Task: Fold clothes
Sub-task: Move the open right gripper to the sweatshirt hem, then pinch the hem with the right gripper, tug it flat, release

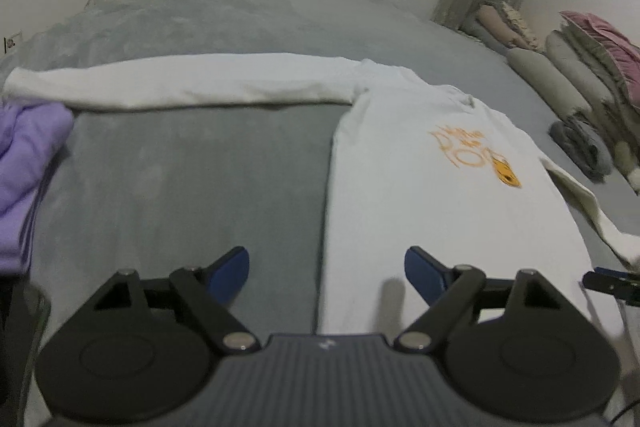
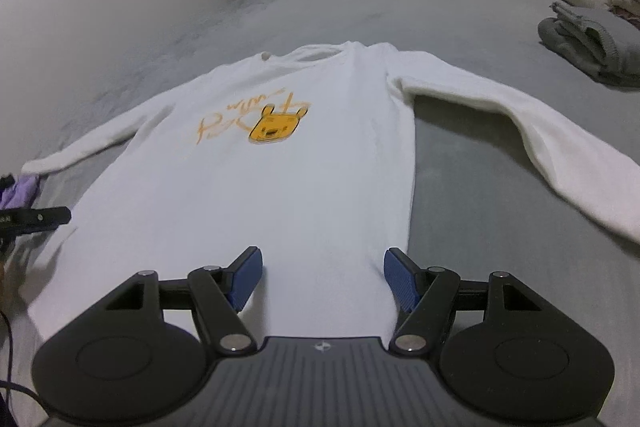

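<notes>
Shirt [image 2: 304, 179], white, lay flat on the bed [image 2: 500, 39], hem nearest both grippers. Left gripper [image 1: 326, 267] and right gripper [image 2: 323, 277] fingers stood apart, empty, above its lower edge.

Shirt [image 2: 280, 179] flat on bed [image 2: 480, 27], folded garment [image 1: 24, 163] leftward.

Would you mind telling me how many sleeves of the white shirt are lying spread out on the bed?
2. The white shirt has one sleeve reaching right and the other sleeve stretched left toward the purple garment. Neither is folded in yet.
</notes>
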